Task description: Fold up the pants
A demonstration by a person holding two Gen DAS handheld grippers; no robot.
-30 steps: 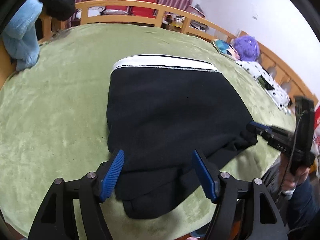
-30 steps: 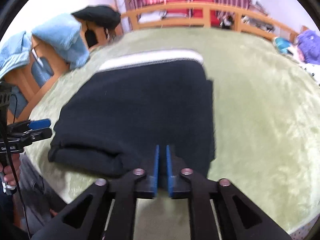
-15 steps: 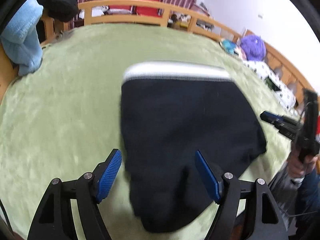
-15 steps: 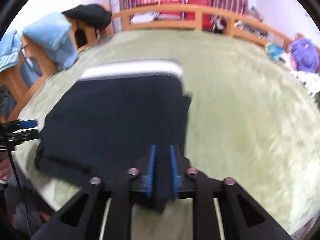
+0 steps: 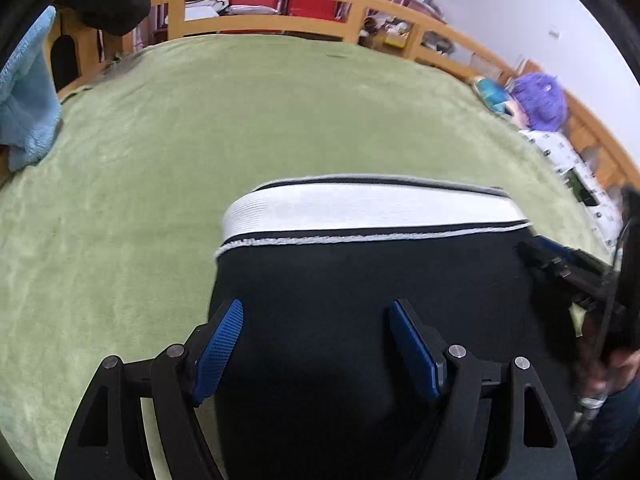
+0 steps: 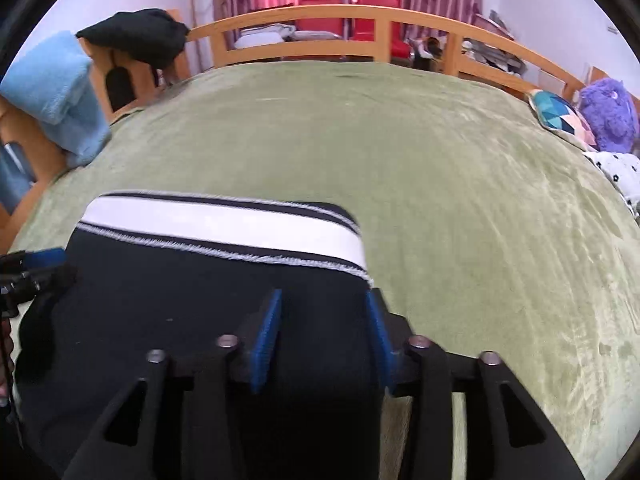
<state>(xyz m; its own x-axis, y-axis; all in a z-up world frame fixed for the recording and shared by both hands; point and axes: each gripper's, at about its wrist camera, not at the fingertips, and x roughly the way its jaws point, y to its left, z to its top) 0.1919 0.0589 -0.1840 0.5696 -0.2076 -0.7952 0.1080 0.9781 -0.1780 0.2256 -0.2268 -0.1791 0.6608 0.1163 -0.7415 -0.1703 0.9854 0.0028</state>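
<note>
Black folded pants (image 5: 360,288) with a white striped waistband (image 5: 368,210) lie on the green blanket (image 5: 140,200); they also show in the right wrist view (image 6: 168,300). My left gripper (image 5: 316,344) is open over the pants' left part, its blue pads wide apart with nothing between them. My right gripper (image 6: 322,336) is open over the pants' right edge, jaws partly apart, empty. Each gripper shows at the edge of the other's view: the right one in the left wrist view (image 5: 560,260), the left one in the right wrist view (image 6: 36,268).
A wooden bed rail (image 6: 360,16) runs along the far side. A light blue towel (image 6: 56,92) and a black garment (image 6: 136,40) hang at the left. A purple plush toy (image 6: 608,116) and patterned cushion (image 6: 560,116) lie at the right.
Both grippers moved forward over the pants toward the waistband. My right gripper, shut on the pants' near edge before, has opened and let go. The left stayed open.
</note>
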